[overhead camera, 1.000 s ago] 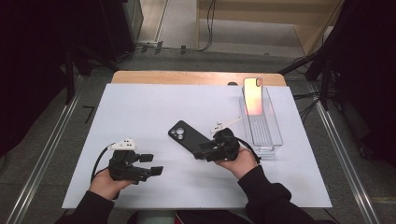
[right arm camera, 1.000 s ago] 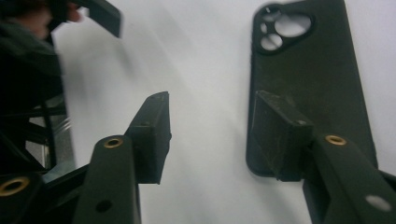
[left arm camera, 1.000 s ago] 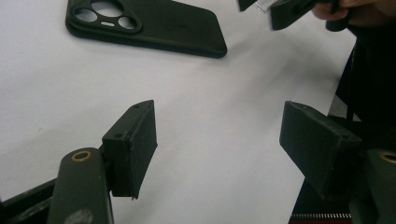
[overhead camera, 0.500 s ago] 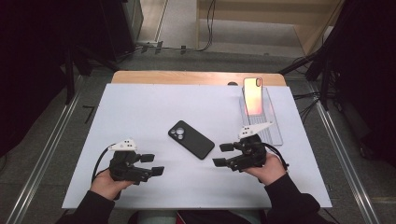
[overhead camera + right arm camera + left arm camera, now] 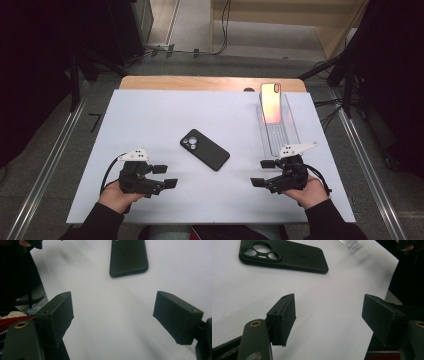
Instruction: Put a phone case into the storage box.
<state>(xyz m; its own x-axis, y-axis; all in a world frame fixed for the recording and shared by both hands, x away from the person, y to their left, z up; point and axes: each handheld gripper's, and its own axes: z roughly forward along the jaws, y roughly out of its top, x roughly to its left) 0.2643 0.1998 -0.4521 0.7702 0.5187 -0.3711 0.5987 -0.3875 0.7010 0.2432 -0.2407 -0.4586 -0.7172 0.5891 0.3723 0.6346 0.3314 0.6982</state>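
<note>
While both tools sit low in the frame, a black phone [image 5: 205, 149] lies face down at the centre of the white table [image 5: 150, 110], touched by neither.

At lower right, the right tool [image 5: 262, 173] has just been opening its jaws, with nothing between them; at lower left, the left tool [image 5: 164, 176] stands released and empty too, its jaws aimed at the phone in the left gripper view. A second phone [image 5: 270, 102], orange-tinted, stands propped in a clear tray [image 5: 292, 131] at upper right, just beyond the right tool. A likely risk: the flat, thin case offers little edge, so a shallow pinch could skid it across the smooth sheet. A careless swing of the right hand might clip the tray and topple the upright phone. Nothing stands between either tool and the black phone.
</note>
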